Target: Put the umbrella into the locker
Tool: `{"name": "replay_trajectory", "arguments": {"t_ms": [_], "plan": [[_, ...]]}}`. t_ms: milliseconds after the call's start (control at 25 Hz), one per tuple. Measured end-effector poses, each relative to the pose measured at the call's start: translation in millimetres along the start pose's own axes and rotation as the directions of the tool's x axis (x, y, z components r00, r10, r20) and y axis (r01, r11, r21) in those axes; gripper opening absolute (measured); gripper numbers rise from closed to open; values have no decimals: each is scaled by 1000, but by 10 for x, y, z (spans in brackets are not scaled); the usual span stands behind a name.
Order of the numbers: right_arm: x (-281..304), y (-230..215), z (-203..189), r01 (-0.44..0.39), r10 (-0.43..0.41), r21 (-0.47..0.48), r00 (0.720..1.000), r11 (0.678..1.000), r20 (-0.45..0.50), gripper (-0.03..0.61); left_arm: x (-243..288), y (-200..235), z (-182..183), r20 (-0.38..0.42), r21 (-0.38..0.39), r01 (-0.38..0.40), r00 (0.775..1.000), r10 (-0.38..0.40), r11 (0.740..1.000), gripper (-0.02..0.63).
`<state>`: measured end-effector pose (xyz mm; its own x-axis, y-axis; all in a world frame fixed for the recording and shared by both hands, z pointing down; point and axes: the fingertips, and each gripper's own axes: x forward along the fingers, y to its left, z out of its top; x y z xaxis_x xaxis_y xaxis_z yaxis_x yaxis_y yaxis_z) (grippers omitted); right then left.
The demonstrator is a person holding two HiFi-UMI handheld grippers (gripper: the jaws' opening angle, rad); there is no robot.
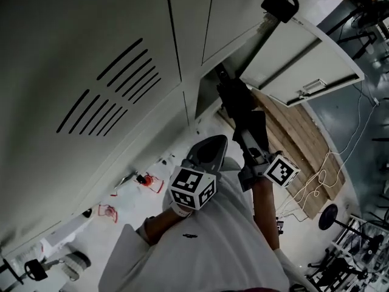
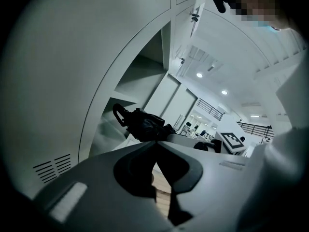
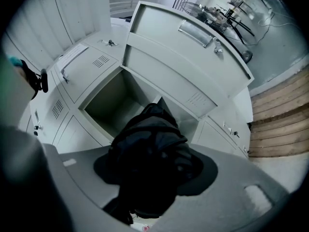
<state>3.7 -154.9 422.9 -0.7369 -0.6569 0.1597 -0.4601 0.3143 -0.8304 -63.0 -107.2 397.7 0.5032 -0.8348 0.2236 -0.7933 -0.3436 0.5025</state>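
Umbrella, black and folded, is clamped crosswise in the right gripper. The jaws pinch the bundled canopy, so the fabric fills the gap between them and bulges over both pads. Its length runs forward past the jaw tips, with the looped handle leading. This grip probably lets the long axis be aimed straight at the opening. The leading end is at the mouth of the open locker compartment. Whether it has crossed the threshold cannot be told.

The locker door is swung wide to the right, leaving the approach clear. The left gripper has its jaws pressed together at the tips with nothing between them. It sits beside the right gripper and apart from the umbrella, which lies beyond and just left of its tips. Judged from this, insertion is under way but the umbrella is not yet released.
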Motion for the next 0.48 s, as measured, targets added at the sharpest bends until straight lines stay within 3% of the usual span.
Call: {"name": "replay_trajectory", "arguments": {"t_ms": [480], "plan": [[-39, -56, 29, 2, -3, -53, 1000, 999, -13, 250, -50, 124, -45, -5, 1, -56, 998, 56, 998, 11]]}}
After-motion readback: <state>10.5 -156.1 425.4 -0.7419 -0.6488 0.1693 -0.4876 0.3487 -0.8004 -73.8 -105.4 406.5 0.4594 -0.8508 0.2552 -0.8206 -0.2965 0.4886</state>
